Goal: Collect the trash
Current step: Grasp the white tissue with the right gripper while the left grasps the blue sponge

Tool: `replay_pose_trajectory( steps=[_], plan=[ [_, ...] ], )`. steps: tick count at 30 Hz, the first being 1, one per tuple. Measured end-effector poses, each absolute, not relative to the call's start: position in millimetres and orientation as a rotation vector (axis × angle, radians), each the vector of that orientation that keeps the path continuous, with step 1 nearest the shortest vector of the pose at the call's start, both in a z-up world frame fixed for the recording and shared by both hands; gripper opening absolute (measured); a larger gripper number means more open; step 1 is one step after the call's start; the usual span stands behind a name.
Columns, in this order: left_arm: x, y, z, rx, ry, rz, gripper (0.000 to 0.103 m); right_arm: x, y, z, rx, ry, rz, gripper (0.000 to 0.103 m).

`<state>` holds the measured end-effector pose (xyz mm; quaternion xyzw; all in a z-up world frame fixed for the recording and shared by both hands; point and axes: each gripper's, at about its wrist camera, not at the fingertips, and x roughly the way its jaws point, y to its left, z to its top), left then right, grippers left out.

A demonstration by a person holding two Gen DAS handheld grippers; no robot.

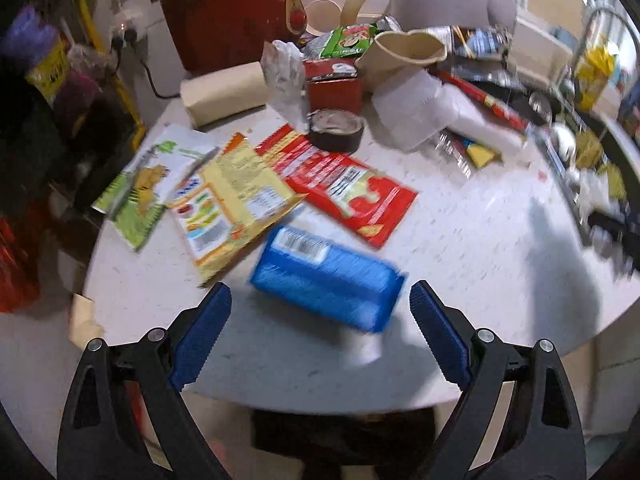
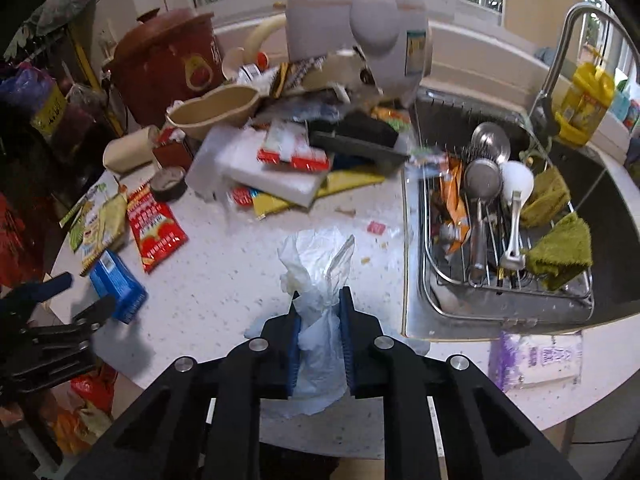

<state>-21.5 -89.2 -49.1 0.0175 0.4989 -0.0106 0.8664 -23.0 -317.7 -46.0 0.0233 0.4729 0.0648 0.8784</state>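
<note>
**Crumpled plastic bag pinched at the counter edge, wrappers crowding the far side**

On the white speckled counter (image 2: 224,280), near its front edge, the right gripper (image 2: 320,300) is clenched on a crumpled clear plastic bag (image 2: 320,256). Both blue pads press into the bag's lower part, while its upper part stands up loosely beyond the fingertips. No earlier view is given, so only the grip itself can be told.

The left gripper (image 1: 320,300) is released, its 2 blue-padded fingers spread wide with nothing pressed between them. A blue packet (image 1: 326,280) with a barcode label lies on the counter just beyond those fingertips, blurred. In the right wrist view the same left gripper shows at the left edge, just beside that packet.

Beyond the blue packet lie 3 flat wrappers side by side: a red one (image 1: 340,184), a yellow one (image 1: 232,204) overlapping a green and white one (image 1: 140,184). Behind them sit a roll of dark tape (image 1: 336,130), a beige paper roll (image 1: 224,94), a small red box (image 1: 334,86) and a tan scoop-shaped bowl (image 1: 408,54). A red bin (image 1: 232,12) and a pale appliance (image 2: 360,28) stand at the back.

Further right, a heap of boxes and packets (image 2: 288,160) covers the middle of the counter. A dish rack (image 2: 508,292) sits in the sink (image 2: 616,288), holding ladles, a white spoon and 2 green cloths; an orange wrapper (image 2: 452,196) is caught at its left side. A purple and white pack (image 2: 536,356) lies at the counter edge in front of the sink.
</note>
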Motion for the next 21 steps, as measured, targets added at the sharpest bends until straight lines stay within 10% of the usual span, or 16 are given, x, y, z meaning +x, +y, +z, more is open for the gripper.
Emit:
replay_pose_trajectory(
  steps=[21],
  plan=[
    [-6.5, -108.9, -66.5, -0.004, 1.071, 0.344, 0.091, -34.2, -309.2, -54.0, -0.006, 1.007, 0.162, 0.019]
  ],
)
